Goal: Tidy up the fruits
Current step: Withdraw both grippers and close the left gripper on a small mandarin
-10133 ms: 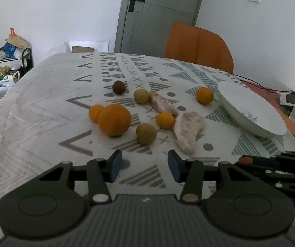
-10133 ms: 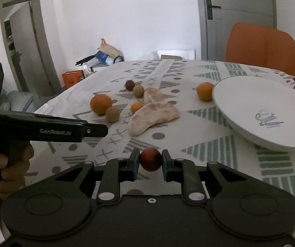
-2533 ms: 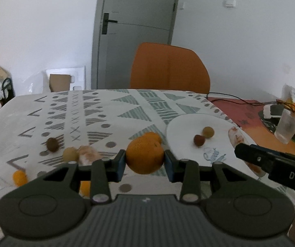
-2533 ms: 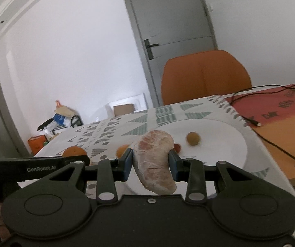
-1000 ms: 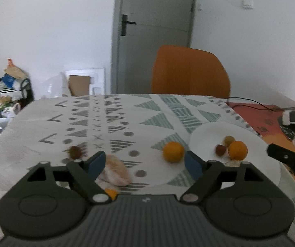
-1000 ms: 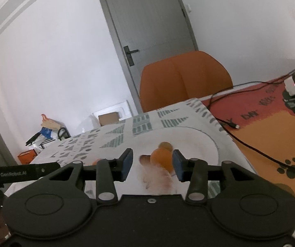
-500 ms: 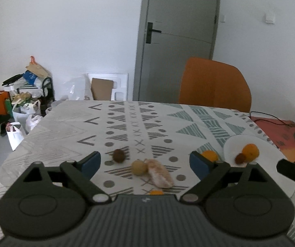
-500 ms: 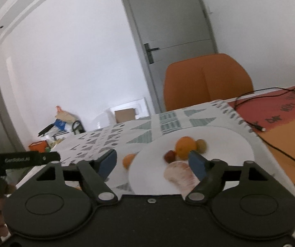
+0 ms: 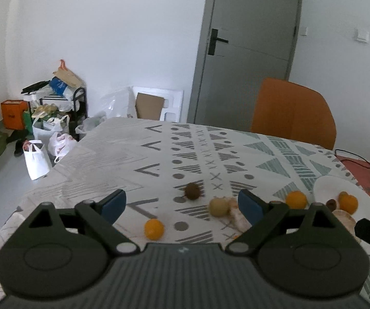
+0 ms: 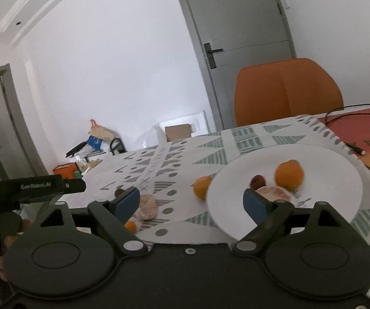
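The loose fruits are lying on the patterned tablecloth (image 9: pixel 159 159) to the left of the round white plate (image 9: pixel 324 188), directly ahead of the left gripper (image 9: pixel 182 203), which is being held wide and empty; the small yellow-orange round fruit (image 9: pixel 154 229) is lying farthest from the plate and nearest that gripper's left finger. The right gripper (image 10: pixel 192 200) is being opened with nothing between its jaws, and is being pointed at the plate's left edge, so the left gripper is judged the nearer tool.

A worktop (image 9: pixel 159 159) covered in a white cloth with grey and green geometric patterns fills the room's middle. An orange chair (image 9: pixel 293 110) stands at its far edge, before a closed grey door (image 9: pixel 249 51). A cluttered black rack (image 9: pixel 53 100) and white bags (image 9: pixel 36 162) sit against the left wall. A black cable (image 10: pixel 365 162) trails across a red mat (image 10: pixel 360 128).
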